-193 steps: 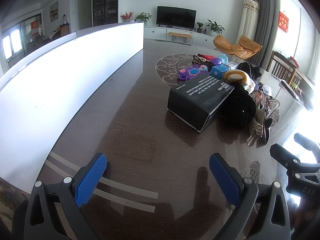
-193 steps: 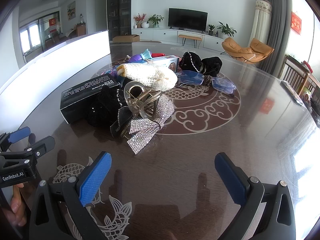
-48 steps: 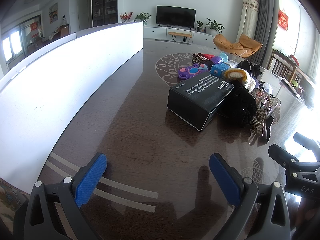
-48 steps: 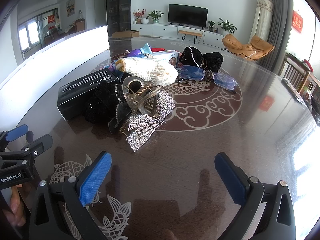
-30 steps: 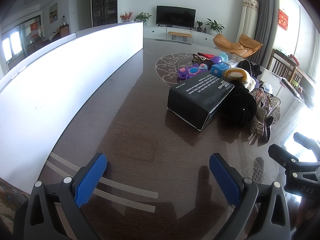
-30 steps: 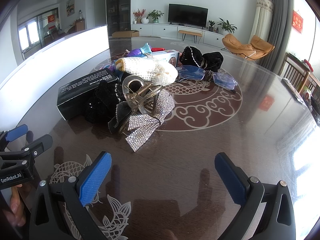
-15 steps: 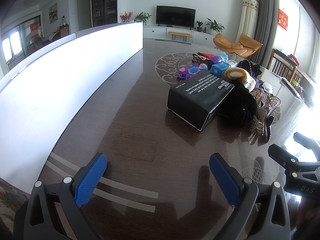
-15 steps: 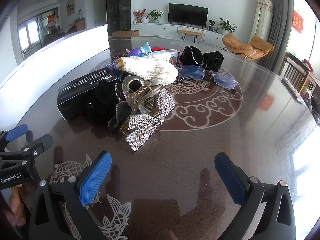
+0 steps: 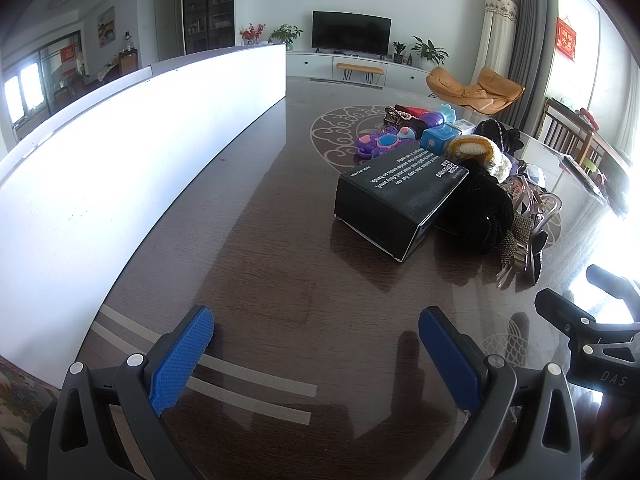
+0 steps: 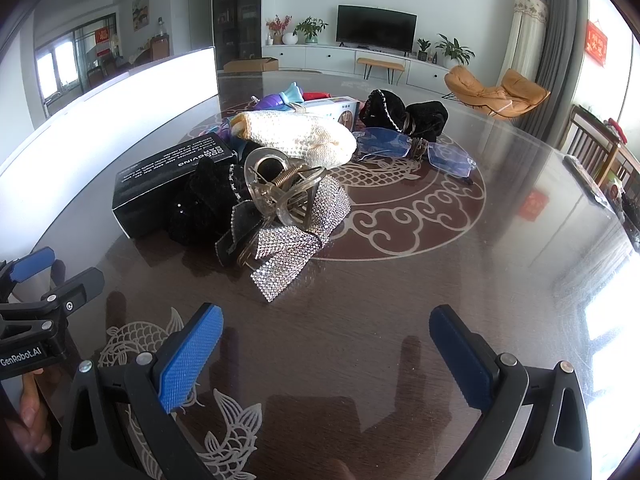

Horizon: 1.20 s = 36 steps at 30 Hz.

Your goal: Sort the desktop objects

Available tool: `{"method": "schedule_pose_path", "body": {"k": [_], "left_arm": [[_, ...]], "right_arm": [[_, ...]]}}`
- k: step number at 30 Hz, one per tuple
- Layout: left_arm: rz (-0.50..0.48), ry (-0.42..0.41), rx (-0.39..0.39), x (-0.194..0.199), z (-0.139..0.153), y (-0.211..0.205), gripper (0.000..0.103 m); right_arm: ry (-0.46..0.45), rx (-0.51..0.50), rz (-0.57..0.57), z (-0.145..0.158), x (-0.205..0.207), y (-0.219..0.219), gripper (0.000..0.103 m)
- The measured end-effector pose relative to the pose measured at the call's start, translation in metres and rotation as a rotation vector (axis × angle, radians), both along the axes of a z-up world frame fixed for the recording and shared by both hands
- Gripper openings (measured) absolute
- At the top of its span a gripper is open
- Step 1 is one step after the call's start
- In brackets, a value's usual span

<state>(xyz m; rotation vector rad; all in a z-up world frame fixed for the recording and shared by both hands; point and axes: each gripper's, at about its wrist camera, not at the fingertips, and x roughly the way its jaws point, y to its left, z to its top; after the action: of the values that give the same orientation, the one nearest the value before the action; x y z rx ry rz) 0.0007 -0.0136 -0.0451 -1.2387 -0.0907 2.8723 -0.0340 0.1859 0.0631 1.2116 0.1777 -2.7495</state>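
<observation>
A pile of objects lies on the dark table. It holds a black box, a black velvet scrunchie, a clear hair claw, a rhinestone bow, a cream knit piece, blue glasses, a black hair band and purple toys. My left gripper is open and empty, well short of the box. My right gripper is open and empty, just in front of the bow.
A long white panel runs along the table's left side. White tape strips lie under the left gripper. The table has a dragon medallion and fish patterns under glass. Chairs stand at the far right edge.
</observation>
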Motion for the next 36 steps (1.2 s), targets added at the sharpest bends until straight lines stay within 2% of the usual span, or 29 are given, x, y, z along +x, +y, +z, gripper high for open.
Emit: {"method": "schedule_pose_path", "body": {"k": [7,13,36], "left_arm": [[0.002,0.002,0.014,0.001,0.001,-0.003,0.103],[0.014,0.053,0.036,0.01,0.013,-0.016,0.103],[0.035,0.012,0.061,0.007,0.01,-0.024,0.103]], "right_arm": [[-0.002,-0.001,-0.001,0.0,-0.001,0.0,0.103],[-0.003,-0.003,-0.001,0.001,-0.001,0.0,0.103],[-0.006,-0.001,0.0,0.001,0.0,-0.001,0.103]]}}
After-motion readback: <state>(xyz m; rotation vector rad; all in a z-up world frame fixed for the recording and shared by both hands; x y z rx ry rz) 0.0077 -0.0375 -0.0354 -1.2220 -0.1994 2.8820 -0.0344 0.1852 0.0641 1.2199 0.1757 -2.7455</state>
